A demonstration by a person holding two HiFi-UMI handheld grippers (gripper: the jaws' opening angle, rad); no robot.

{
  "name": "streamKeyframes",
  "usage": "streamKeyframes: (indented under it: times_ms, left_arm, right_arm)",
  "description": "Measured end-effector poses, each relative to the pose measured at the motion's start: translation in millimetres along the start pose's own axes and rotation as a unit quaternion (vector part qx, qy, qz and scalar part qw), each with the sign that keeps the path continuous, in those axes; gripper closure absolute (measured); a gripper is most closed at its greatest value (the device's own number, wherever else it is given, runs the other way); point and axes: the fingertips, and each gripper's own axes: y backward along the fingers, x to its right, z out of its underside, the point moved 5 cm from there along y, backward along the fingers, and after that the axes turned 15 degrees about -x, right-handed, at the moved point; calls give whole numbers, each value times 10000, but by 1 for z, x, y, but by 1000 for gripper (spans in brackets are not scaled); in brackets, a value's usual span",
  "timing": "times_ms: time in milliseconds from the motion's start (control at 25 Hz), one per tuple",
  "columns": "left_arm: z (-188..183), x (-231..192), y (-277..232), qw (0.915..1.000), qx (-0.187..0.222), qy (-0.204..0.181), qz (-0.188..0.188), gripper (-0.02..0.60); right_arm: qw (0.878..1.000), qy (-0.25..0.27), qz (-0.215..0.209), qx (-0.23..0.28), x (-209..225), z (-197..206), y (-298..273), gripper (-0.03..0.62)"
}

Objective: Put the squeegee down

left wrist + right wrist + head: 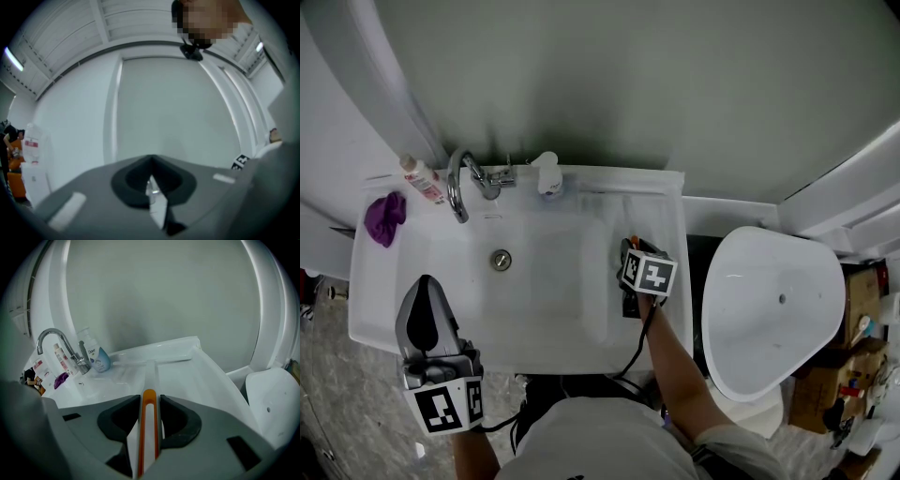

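Note:
The squeegee [149,427] has an orange handle and a clear neck that runs forward to a pale blade [154,359] lying across the right ledge of the white sink [375,309]. My right gripper [150,401] is shut on the handle and tilts down at the ledge. In the head view the right gripper [629,251] hangs over the sink's right side, with the squeegee blade [623,195] near the back rim. My left gripper [425,286] hovers at the sink's front left corner. In its own view the left gripper [151,163] has its jaws together, holds nothing and faces a white wall.
A chrome faucet [457,183], a soap bottle [547,173] and a red-labelled tube [422,178] stand along the back rim. A purple cloth [384,217] lies on the left ledge. The drain [501,260] is mid-basin. A white toilet [773,309] stands right of the sink.

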Motion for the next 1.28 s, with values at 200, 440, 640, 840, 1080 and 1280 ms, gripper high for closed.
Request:
streamKeyframes:
  times_ms: [200,440,640,840,1080,1280]
  left_arm:
    - [2,-2,2,10000,-38,-3,-47,577]
    - [2,-3,6,10000,-45,-23,-82,577]
    - [2,-4,9,9999,-57,-51,-114,577]
    - [2,-7,15,9998,-59,-45,-180,577]
    - [3,-9,20,9997,-57,-31,-253,577]
    - [3,-12,23,9997,-16,-15,-235,577]
  right_arm:
    - [9999,38,93,-75,-2,0,-4,462]
    - [9997,66,167,-183,-1,2,-9,462]
    - [9996,-102,108,-254,0,4,-13,462]
    - [9995,-139,106,-248,0,6,-16,461]
    - [9997,-149,91,-163,-1,6,-16,459]
    - [9999,-94,80,-40,-3,8,-11,406]
